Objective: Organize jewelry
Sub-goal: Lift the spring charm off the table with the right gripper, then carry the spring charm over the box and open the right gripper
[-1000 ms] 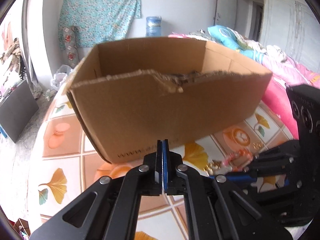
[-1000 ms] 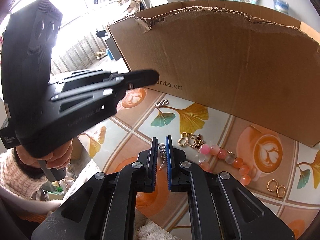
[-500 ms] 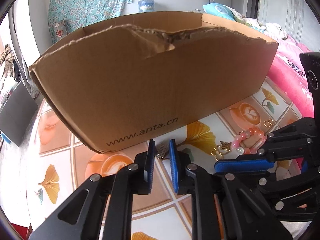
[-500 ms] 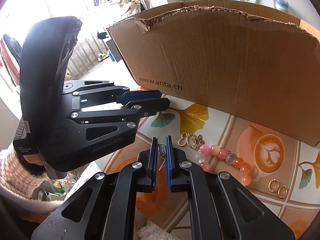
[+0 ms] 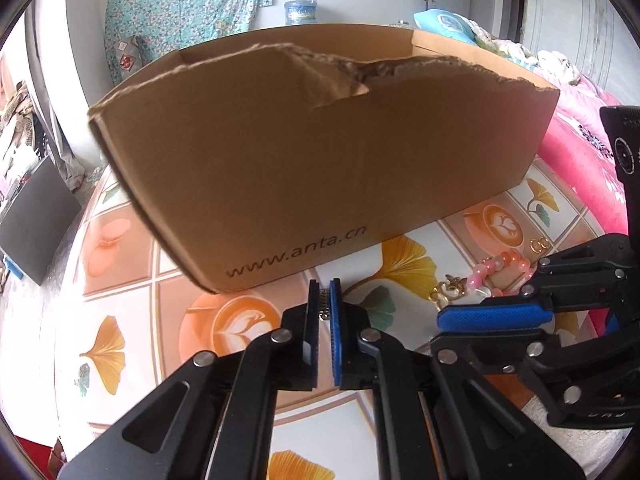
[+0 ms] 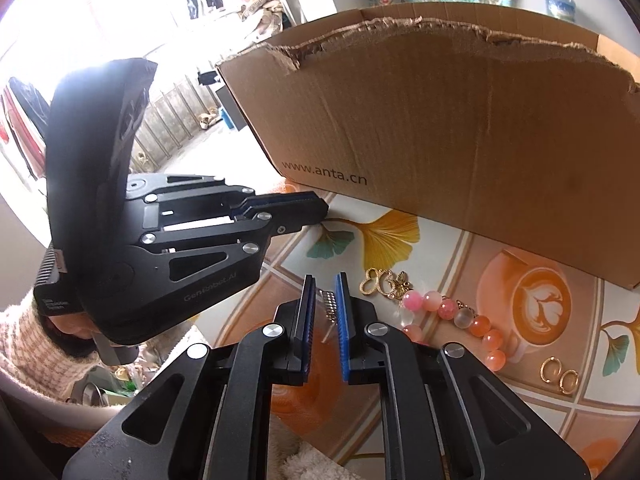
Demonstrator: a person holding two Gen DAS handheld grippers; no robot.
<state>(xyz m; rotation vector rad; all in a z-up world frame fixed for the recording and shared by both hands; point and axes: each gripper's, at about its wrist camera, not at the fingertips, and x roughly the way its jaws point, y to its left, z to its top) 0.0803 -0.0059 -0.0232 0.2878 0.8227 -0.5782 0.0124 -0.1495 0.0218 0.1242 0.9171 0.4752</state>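
My left gripper [image 5: 325, 300] is shut on a small silver rhinestone earring [image 5: 325, 305], low over the tablecloth just in front of the cardboard box [image 5: 320, 160]. In the right wrist view the left gripper [image 6: 322, 208] reaches in from the left, its tips near the box [image 6: 460, 140]. My right gripper [image 6: 324, 300] has a matching silver earring [image 6: 329, 300] between its jaws, which are opening with a gap showing beside it. A pink bead bracelet [image 6: 452, 312] with a gold butterfly charm [image 6: 384, 284] lies just right of it. Two gold hoops [image 6: 558, 376] lie farther right.
The table carries a cloth [image 5: 120, 344] printed with ginkgo leaves and latte cups. The box's torn front wall stands close behind both grippers. A pink quilt [image 5: 580, 152] lies to the right. A hand in a knit sleeve [image 6: 24, 340] holds the left gripper.
The left gripper dropped toward the table, opened, then shut on the silver earring that lay by the box. The right gripper stayed put and its jaws widened a little.
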